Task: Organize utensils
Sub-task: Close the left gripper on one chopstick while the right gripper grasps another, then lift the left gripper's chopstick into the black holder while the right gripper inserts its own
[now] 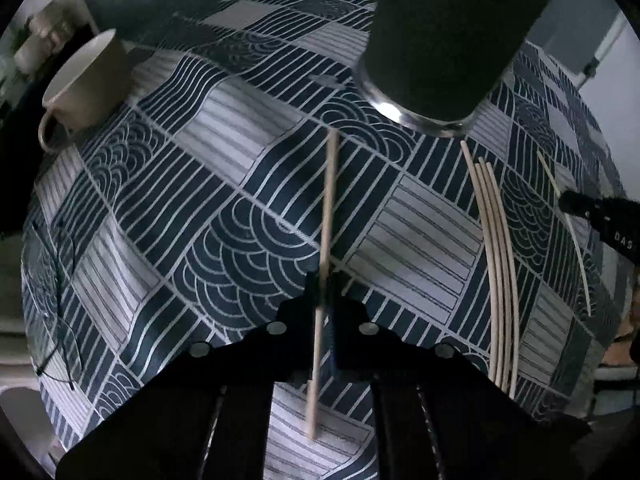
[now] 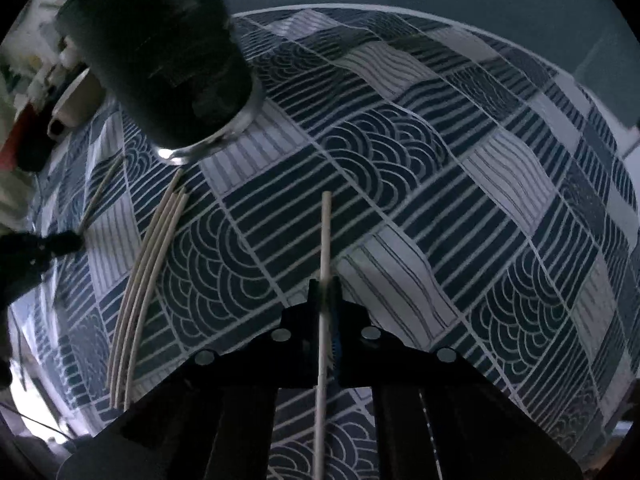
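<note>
chopsticks: one pinched in the left tongs (image 1: 325,296), one in the right tongs (image 2: 326,300), lower centre of each view. light, stiff, slippery; grip mid-shaft. three spares (image 1: 496,264) lie beside the dark canister (image 1: 440,48).

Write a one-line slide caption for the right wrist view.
Right gripper shut on a pale wooden chopstick above the blue patterned tablecloth, beside a dark cylindrical holder.

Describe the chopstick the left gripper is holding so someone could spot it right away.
Start at the dark cylindrical container on the patterned tablecloth. Just left of its metal base, one pale chopstick runs toward the camera, pinched by the left gripper. Three others lie bundled, untouched.
</note>
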### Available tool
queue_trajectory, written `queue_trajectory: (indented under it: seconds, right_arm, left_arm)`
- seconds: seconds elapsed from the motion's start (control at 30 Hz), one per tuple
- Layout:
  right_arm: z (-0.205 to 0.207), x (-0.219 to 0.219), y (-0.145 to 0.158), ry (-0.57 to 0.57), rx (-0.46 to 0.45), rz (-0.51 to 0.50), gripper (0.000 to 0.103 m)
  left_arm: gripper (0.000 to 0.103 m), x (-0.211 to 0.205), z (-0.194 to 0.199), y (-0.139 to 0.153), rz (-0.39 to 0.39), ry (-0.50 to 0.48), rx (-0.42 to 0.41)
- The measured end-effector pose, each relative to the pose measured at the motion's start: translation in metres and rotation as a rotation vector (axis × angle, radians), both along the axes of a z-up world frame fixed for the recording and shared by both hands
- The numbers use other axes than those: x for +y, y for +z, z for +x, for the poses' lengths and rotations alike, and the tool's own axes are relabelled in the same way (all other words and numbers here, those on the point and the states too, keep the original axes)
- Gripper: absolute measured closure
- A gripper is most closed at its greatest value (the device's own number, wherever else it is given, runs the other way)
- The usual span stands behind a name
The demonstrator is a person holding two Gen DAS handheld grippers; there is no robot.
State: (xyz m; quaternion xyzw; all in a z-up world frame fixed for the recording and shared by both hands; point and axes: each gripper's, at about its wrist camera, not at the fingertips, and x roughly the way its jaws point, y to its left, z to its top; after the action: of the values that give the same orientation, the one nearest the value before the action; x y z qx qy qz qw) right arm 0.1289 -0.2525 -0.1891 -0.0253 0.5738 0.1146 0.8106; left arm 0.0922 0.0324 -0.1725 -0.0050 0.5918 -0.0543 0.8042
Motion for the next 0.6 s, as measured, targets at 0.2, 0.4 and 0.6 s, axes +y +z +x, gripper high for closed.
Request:
queue_trajectory:
  seconds: [0.2,0.4,0.6]
  right_arm:
    - [0.004,-0.02,-0.001,-0.073,0.047,0.08,0.099]
    - [0.008,-0.039,0.009,-0.122,0.034,0.11,0.099]
    - [0.027,-0.056,0.044,-0.163,-0.054,0.133,0.099]
  left_arm:
    - [0.098,0.016,-0.002,0.0,-0.092,0.07,0.04]
    - [0.098,0.026,-0.003,0.002,-0.102,0.103,0.058]
    - [0.098,0.044,0.012,0.023,-0.08,0.147,0.018]
